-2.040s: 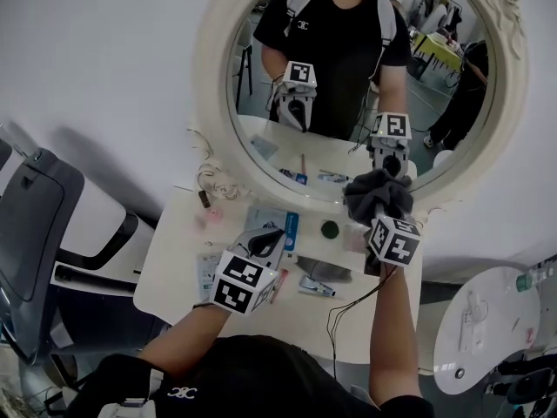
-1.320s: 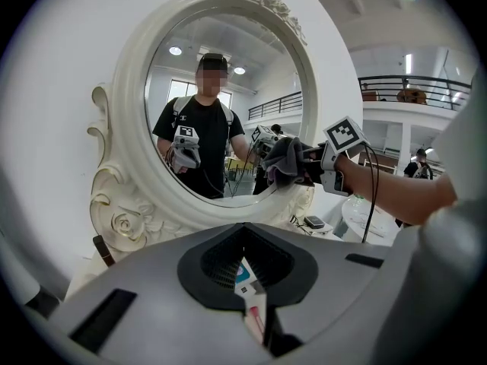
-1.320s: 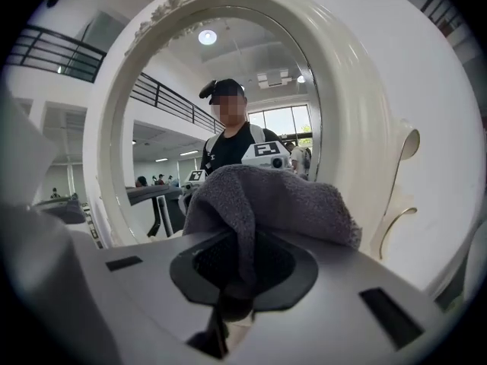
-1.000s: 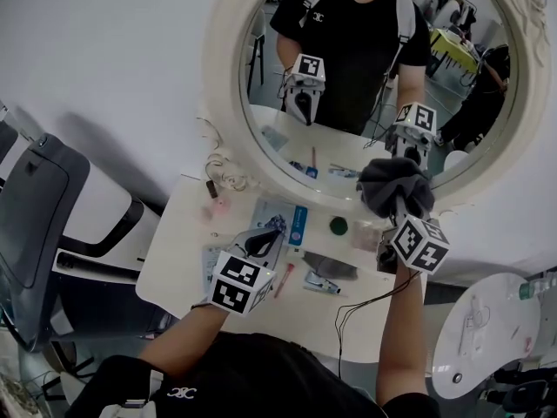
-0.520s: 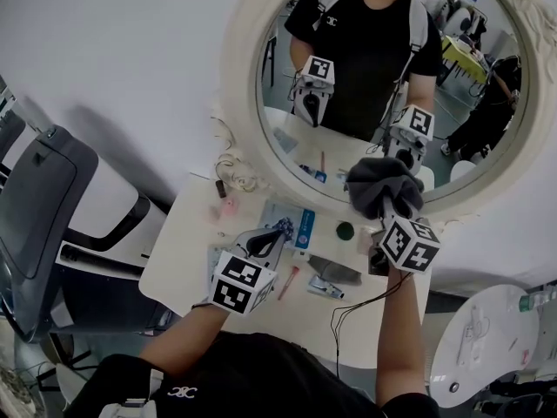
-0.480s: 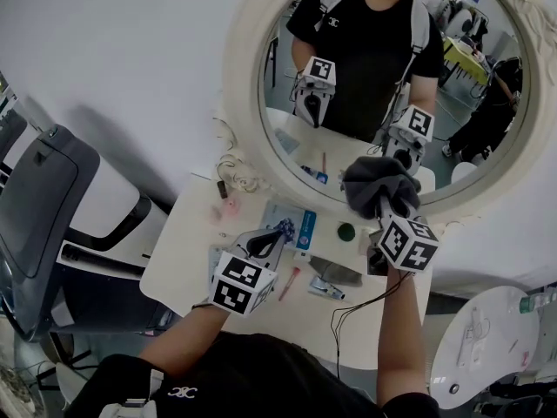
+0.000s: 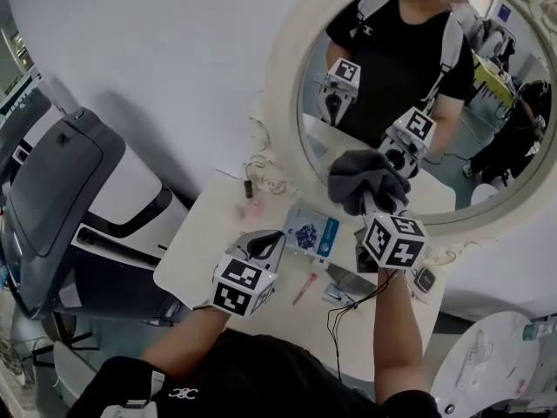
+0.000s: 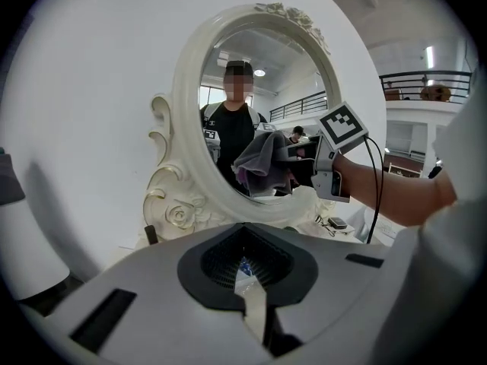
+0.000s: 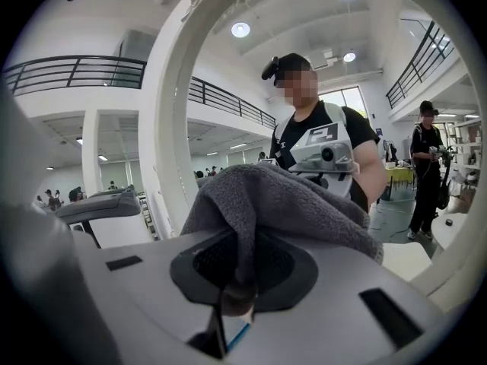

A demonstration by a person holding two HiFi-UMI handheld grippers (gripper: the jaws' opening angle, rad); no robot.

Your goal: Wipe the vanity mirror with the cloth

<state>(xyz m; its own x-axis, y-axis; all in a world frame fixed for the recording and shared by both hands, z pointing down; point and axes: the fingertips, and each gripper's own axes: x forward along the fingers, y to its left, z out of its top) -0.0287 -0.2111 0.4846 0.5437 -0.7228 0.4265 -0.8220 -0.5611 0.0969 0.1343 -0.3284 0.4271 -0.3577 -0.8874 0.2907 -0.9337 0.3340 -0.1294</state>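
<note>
The fingers of the right gripper [image 9: 230, 301] are pinched together on a fold of the dark grey terry cloth [image 9: 293, 204]. The rest bunches forward over the fingertips, so a soft pad leads rather than hard plastic. Just ahead of that pad is the lower glass of the oval vanity mirror [image 7: 409, 94], close above the bottom curve of its cream carved frame [image 7: 283, 138]. The cloth looks pressed to the glass or nearly so, though contact cannot be confirmed. That suits wiping, apparently in progress with much of the glass left.

The left gripper [image 8: 255, 310] has its fingers closed together with nothing between them. It sits low and well back from the mirror, over the white vanity table [image 7: 204, 251], probably parked to keep clear of the wiping hand.
</note>
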